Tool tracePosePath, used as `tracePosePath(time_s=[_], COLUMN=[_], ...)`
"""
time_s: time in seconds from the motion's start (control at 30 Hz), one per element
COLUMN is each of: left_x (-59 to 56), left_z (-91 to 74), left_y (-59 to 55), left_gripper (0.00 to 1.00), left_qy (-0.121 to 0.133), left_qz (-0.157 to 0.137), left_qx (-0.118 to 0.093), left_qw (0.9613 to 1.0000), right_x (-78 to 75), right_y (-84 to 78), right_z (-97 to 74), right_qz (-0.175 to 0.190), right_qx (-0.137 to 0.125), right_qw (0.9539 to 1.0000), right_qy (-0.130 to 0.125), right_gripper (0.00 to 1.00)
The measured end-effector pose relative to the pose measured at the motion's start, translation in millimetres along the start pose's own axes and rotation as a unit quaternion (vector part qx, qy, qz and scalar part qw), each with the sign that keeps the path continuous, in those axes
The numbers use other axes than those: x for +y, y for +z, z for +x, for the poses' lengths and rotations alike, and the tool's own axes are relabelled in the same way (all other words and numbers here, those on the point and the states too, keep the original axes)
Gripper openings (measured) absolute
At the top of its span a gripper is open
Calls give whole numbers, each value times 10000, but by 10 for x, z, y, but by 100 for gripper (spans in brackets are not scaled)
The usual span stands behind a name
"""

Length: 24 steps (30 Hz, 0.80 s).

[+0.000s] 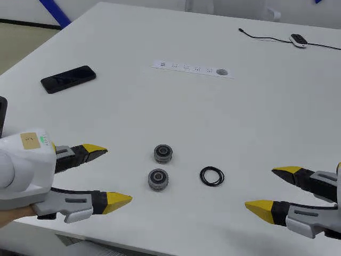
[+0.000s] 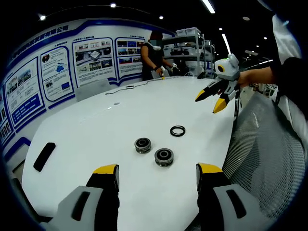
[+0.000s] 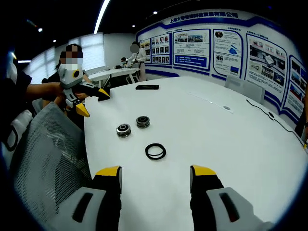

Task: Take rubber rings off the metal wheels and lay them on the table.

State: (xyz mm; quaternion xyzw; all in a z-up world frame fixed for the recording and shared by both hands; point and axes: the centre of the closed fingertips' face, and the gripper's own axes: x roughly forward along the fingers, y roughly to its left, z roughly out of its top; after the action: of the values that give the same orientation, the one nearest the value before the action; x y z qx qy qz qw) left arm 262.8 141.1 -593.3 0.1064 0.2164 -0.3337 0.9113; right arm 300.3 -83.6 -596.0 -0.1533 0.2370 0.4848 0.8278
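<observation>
Risk: round wheels could roll toward bench edge if nudged sideways; left gripper and right gripper both have fingers wide open, holding nothing.

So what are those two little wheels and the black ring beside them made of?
The far wheel and near wheel look like dull grey metal with dark bands, probably rubber. The loose ring looks like thin matte black rubber.
</observation>
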Motion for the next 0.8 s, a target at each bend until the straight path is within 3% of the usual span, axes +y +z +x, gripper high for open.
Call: tracePosePath(time_s=[0.1, 0.27, 0.47, 0.8], left_x=[-2, 48, 0, 20], left_z=[-5, -16, -14, -32], left_y=[3, -19, 18, -64], left_gripper=[71, 83, 82, 83], left_qy=[29, 164, 106, 144], left_qz=[-26, 25, 10, 34], left_qx=[-17, 70, 41, 146], left_qw=[10000, 9998, 9999, 9998], right_x=[-65, -105, -124, -120], right_y=[65, 183, 205, 184], right_z=[8, -5, 11, 11], right_qz=[-279, -276, -389, -446], right_qx=[-90, -262, -210, -96], right_qw=[9995, 9992, 9990, 9989], right_qy=[-112, -115, -92, -67], right_gripper=[61, 63, 65, 67])
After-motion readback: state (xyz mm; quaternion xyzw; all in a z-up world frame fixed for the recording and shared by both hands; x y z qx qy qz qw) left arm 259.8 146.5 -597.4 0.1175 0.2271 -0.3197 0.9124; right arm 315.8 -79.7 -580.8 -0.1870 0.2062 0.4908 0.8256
